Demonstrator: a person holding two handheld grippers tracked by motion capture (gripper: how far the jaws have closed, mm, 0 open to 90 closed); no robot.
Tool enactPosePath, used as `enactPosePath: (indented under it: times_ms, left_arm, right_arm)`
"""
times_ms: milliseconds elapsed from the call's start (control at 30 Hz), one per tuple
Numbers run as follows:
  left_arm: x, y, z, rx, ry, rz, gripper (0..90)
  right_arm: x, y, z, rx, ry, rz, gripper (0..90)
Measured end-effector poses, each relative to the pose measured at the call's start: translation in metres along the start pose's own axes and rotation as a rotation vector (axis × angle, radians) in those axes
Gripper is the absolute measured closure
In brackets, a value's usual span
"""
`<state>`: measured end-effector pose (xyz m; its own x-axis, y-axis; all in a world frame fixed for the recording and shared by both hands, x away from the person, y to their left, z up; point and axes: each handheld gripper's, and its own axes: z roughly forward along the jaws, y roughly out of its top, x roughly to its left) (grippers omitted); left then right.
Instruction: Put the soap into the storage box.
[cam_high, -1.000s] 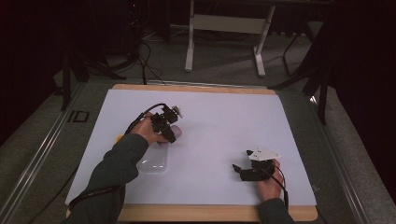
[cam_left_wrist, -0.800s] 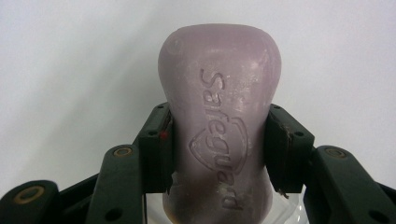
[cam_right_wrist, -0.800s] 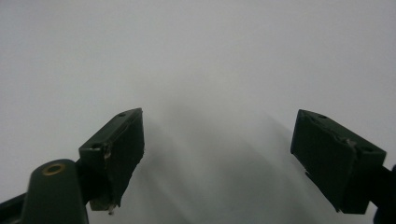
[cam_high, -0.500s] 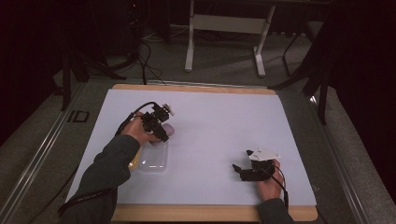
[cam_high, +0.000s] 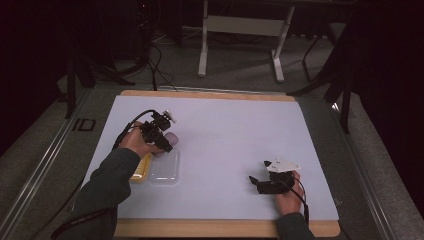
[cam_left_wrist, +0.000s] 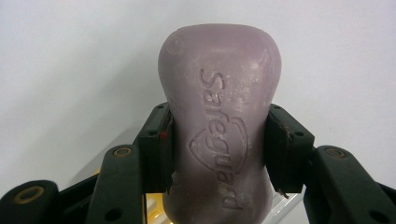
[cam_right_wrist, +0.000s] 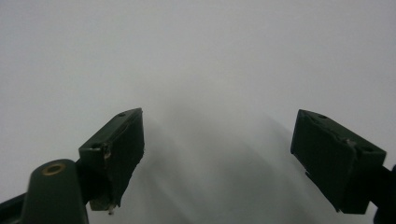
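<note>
A pale purple bar of soap (cam_left_wrist: 219, 116) stamped "Safeguard" is clamped at its waist between the jaws of my left gripper (cam_left_wrist: 217, 149). In the high view that left gripper (cam_high: 162, 140) is held above the left part of the white table cover, with the soap (cam_high: 171, 138) at its tip. Just below it lies a clear plastic soap dish (cam_high: 164, 167), and a yellow piece (cam_high: 141, 167) lies against the dish's left side. My right gripper (cam_high: 257, 182) rests low at the front right, and in its own view the right gripper (cam_right_wrist: 217, 154) stands wide open over bare white surface.
The white cover (cam_high: 235, 135) lies on a wooden tabletop (cam_high: 210, 95). Beyond the far edge stand a metal table frame (cam_high: 240, 35) and cables on a dark floor. A metal rail (cam_high: 45, 165) runs along the left side.
My left gripper, still holding the soap, has moved left and slightly back, away from over the clear dish. The right gripper has stayed in place.
</note>
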<state>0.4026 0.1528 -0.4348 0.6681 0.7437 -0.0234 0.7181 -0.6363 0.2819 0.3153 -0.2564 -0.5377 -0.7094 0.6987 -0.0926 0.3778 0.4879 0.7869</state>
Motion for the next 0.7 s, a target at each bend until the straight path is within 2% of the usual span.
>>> enactPosePath:
  times_ms: [700]
  left_arm:
    - [0.016,-0.027,-0.006,0.001,0.024,-0.090,50.0]
  right_arm:
    - [0.000,0.000,0.000,-0.004,-0.002,0.001,17.0]
